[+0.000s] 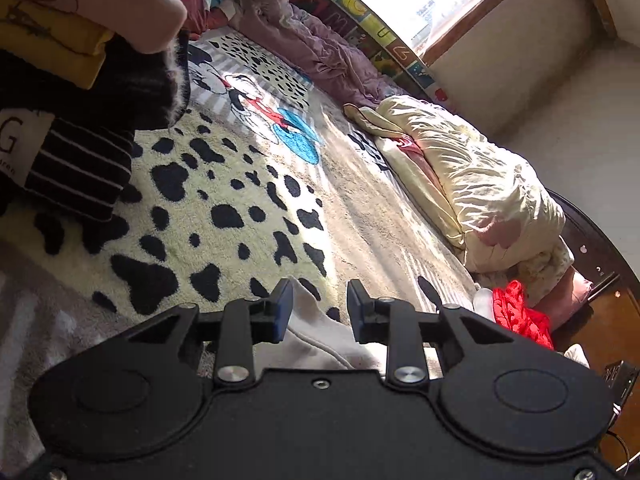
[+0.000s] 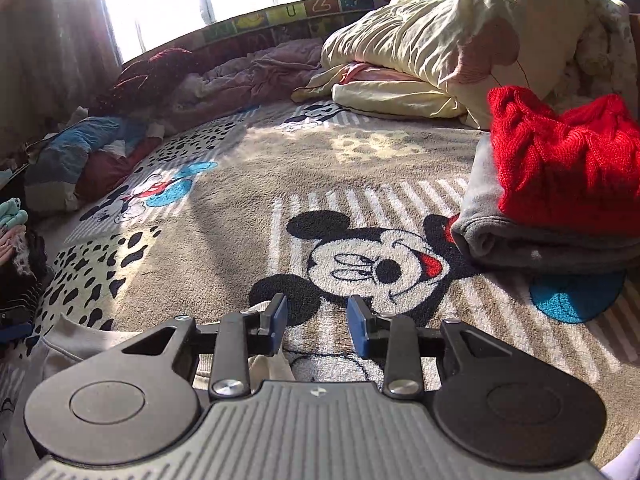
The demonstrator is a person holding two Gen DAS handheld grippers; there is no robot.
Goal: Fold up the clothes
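Note:
A pale cream garment (image 1: 316,340) lies on the Mickey Mouse blanket (image 1: 248,216) just under my left gripper (image 1: 319,312), whose jaws are open and empty above it. The same garment shows at the lower left of the right wrist view (image 2: 80,344). My right gripper (image 2: 317,322) is open and empty over the blanket (image 2: 360,168), with the garment's edge (image 2: 268,364) beside its left finger. Most of the garment is hidden under the gripper bodies.
A stack of folded clothes (image 1: 60,80) stands at the left. A red knit sweater (image 2: 560,160) lies on a folded grey garment (image 2: 520,240) at the right. A cream quilt (image 2: 440,40) and a heap of loose clothes (image 2: 100,152) lie beyond.

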